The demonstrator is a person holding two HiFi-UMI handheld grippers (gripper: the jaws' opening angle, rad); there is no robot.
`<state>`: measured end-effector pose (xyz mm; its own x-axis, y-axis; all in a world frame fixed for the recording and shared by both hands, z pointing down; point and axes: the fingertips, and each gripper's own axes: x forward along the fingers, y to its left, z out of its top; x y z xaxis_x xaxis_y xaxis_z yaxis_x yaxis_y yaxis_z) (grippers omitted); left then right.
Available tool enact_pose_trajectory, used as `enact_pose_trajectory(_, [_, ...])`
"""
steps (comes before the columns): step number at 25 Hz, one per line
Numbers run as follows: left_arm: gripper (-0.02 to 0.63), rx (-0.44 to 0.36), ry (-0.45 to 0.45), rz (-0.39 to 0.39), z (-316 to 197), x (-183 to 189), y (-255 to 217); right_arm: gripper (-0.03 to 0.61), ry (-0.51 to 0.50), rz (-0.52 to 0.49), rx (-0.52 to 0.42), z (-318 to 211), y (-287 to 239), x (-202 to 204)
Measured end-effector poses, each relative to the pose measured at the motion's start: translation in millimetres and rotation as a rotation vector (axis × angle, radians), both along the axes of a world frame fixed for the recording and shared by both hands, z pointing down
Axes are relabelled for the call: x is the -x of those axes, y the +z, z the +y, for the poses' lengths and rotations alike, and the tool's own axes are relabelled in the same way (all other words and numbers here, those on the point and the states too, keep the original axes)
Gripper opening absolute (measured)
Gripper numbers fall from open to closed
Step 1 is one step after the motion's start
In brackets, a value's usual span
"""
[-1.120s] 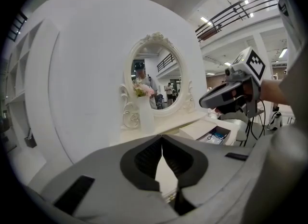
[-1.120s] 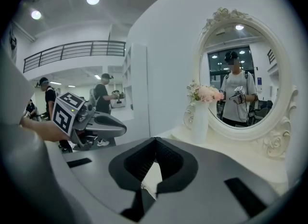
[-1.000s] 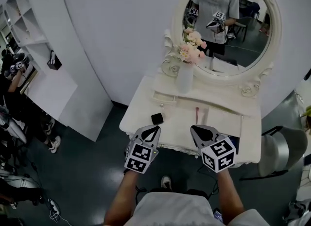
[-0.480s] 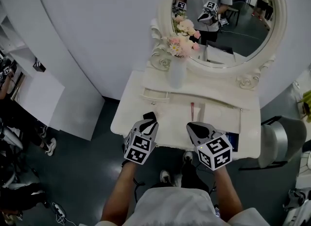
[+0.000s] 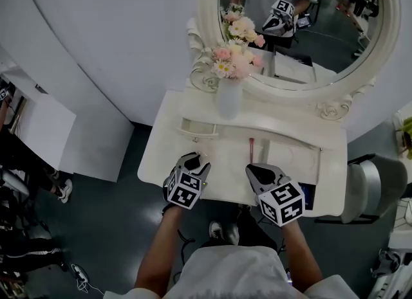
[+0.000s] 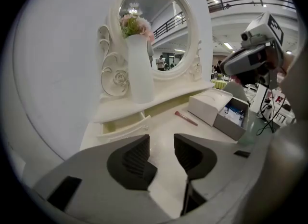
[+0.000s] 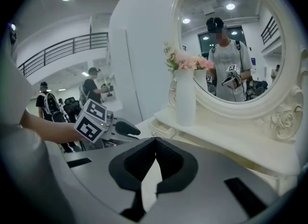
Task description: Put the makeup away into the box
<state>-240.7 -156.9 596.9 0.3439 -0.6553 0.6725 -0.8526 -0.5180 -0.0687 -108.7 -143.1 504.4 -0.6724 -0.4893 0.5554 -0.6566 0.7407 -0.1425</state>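
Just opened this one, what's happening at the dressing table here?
A person stands at a white dressing table with a gripper in each hand, both held over its front edge. The left gripper has its jaws opening with nothing between them. The right gripper is shut and empty. A makeup brush lies on the tabletop beside an open box, not yet put away.
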Motion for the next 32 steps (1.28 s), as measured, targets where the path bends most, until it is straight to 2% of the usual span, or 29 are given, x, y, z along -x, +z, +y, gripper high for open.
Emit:
enact_pose_trajectory(3, [0.204,0.042,0.005,-0.005,-12.7,-3.3,18.0,0.000,0.000,0.001,0.017,-10.6,7.9,-2.0])
enact_pose_trajectory(11, [0.220,0.126,0.010,-0.080,-36.9,-2.2,61.2,0.000,0.001,0.010,0.065,-30.6,28.3,-7.2])
enact_pose_trajectory(20, [0.242,0.220,0.053,-0.174,-43.5,-5.0,89.2,0.000,0.009,-0.004,0.103,-43.0,39.9,-10.0])
enact_pose_trajectory(24, [0.242,0.245,0.066,-0.199,-44.1,-5.1,95.2,0.000,0.018,0.005,0.118,-43.8,46.2,-15.9])
enact_pose_trajectory(28, [0.226,0.247,0.086,-0.296,-45.8,0.3,101.1,0.000,0.019,0.014,0.122,-44.3,48.8,-21.7])
enact_pose_trajectory(32, [0.196,0.227,0.091,-0.339,-47.5,0.8,104.1,0.000,0.028,0.016,0.121,-42.9,49.4,-27.7])
